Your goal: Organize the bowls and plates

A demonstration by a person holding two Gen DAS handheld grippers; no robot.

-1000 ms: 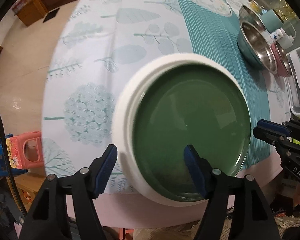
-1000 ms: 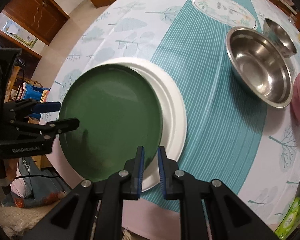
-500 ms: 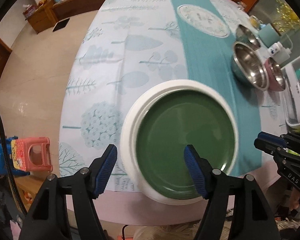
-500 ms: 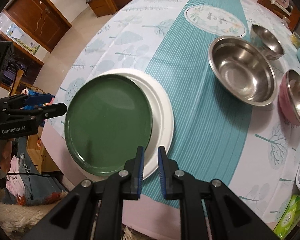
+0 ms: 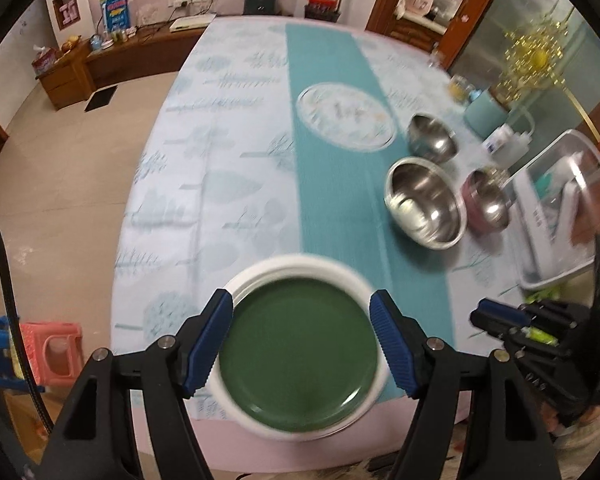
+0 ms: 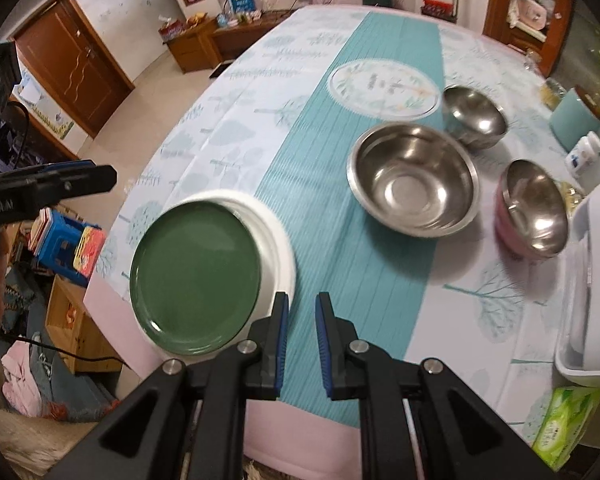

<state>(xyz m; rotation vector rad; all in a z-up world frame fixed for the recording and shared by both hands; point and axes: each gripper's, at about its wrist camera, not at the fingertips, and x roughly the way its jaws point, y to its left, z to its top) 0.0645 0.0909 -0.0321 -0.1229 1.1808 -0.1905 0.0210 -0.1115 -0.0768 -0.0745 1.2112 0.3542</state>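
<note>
A green plate (image 5: 300, 344) (image 6: 194, 276) lies stacked on a white plate (image 5: 300, 266) (image 6: 278, 252) at the table's near edge. My left gripper (image 5: 302, 340) is open and empty, raised above the stack. My right gripper (image 6: 302, 344) is nearly shut with a narrow gap, empty, raised to the right of the plates. A large steel bowl (image 6: 414, 186) (image 5: 426, 212), a small steel bowl (image 6: 474, 116) (image 5: 432, 138) and a pink bowl (image 6: 534, 214) (image 5: 486, 206) stand on the right. A patterned plate (image 6: 384, 86) (image 5: 346, 116) lies further back.
A white dish rack (image 6: 592, 292) (image 5: 560, 216) stands at the right edge. A green tissue pack (image 6: 564, 420) lies near the front right corner. A teal container (image 6: 572, 120) and small bottles (image 6: 584, 154) stand at the back right. Stools (image 5: 56, 348) stand on the floor left.
Both grippers have lifted up and back from the stacked plates, so more of the table shows. The right gripper's jaws have parted slightly. The plates have stayed in place.
</note>
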